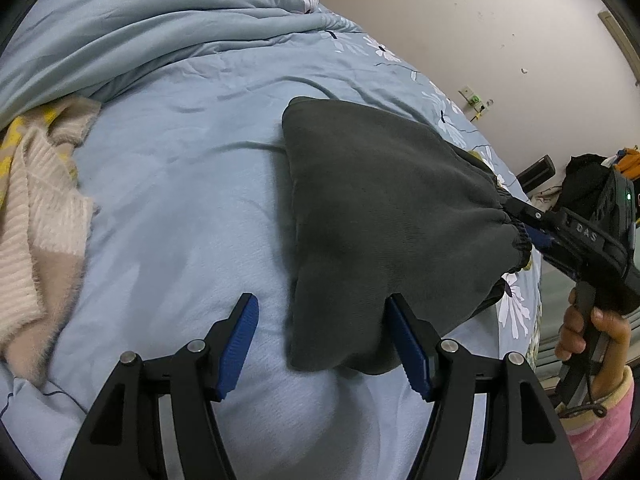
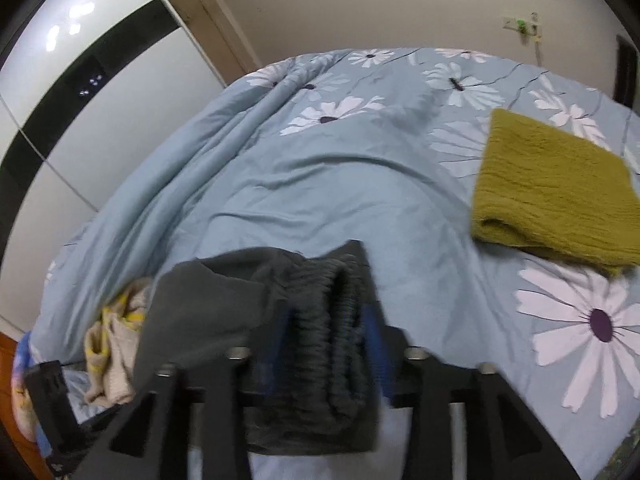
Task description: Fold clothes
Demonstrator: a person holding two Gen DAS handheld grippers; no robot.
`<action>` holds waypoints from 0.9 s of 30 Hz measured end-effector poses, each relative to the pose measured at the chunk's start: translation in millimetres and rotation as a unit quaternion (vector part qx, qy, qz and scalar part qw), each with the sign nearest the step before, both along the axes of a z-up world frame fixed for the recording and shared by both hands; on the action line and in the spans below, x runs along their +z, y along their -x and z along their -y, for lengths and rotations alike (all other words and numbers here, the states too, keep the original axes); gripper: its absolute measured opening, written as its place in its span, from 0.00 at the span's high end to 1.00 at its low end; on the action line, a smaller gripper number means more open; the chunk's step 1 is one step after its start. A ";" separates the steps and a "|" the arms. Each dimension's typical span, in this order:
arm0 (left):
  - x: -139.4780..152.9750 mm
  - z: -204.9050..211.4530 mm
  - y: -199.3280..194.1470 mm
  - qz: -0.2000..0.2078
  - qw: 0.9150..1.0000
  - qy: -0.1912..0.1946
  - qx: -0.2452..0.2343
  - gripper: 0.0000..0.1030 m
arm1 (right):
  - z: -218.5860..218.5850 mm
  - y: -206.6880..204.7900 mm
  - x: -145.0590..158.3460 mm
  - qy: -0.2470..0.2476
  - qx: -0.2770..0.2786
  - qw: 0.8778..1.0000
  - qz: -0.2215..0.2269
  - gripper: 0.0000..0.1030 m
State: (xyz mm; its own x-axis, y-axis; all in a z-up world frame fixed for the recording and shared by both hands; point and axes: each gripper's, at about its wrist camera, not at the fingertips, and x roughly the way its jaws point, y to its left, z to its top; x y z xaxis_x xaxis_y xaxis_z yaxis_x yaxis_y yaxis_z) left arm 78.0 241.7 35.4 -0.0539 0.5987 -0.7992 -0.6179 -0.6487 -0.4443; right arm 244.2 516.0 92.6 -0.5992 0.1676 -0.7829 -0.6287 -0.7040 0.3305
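A dark grey garment (image 1: 380, 216) with an elastic waistband, folded over, lies on the blue bed cover (image 1: 180, 200). My right gripper (image 2: 324, 332) is shut on its gathered waistband (image 2: 332, 320) and lifts that end; it also shows in the left wrist view (image 1: 536, 228) at the right edge. My left gripper (image 1: 324, 344) is open just above the bed, its right finger (image 1: 408, 344) beside the garment's near lower edge, which reaches into the gap between the fingers.
A cream and yellow knit sweater (image 1: 36, 216) lies crumpled at the left of the bed. A folded olive-green knit (image 2: 552, 196) lies on the flowered cover at the right. A bunched quilt (image 1: 140, 32) runs along the far side. A white wardrobe (image 2: 80, 92) stands beyond the bed.
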 end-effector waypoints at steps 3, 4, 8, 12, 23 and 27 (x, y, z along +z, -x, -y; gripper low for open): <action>-1.5 2.1 0.3 0.004 1.000 -0.005 -0.002 0.34 | -4.8 -8.0 -10.0 0.028 -0.010 1.000 -0.009 0.41; -1.7 2.4 0.9 0.006 1.000 -0.008 -0.002 0.34 | -7.5 -10.6 -15.0 0.046 -0.016 0.999 -0.016 0.40; -1.4 4.7 2.1 0.015 1.000 -0.023 -0.008 0.34 | -13.2 -18.6 -25.8 0.098 -0.034 0.993 -0.049 0.40; -1.9 3.6 -1.6 0.037 0.998 -0.047 -0.028 0.34 | -10.8 -21.9 -28.6 0.120 -0.028 0.990 -0.066 0.40; -8.1 8.0 4.4 0.105 0.988 -0.104 -0.047 0.35 | 10.0 -31.3 -8.9 0.114 0.000 0.989 -0.092 0.72; -9.5 1.8 2.2 0.113 0.986 -0.108 -0.059 0.35 | 18.0 -42.8 -1.8 0.112 -0.001 0.988 -0.103 0.73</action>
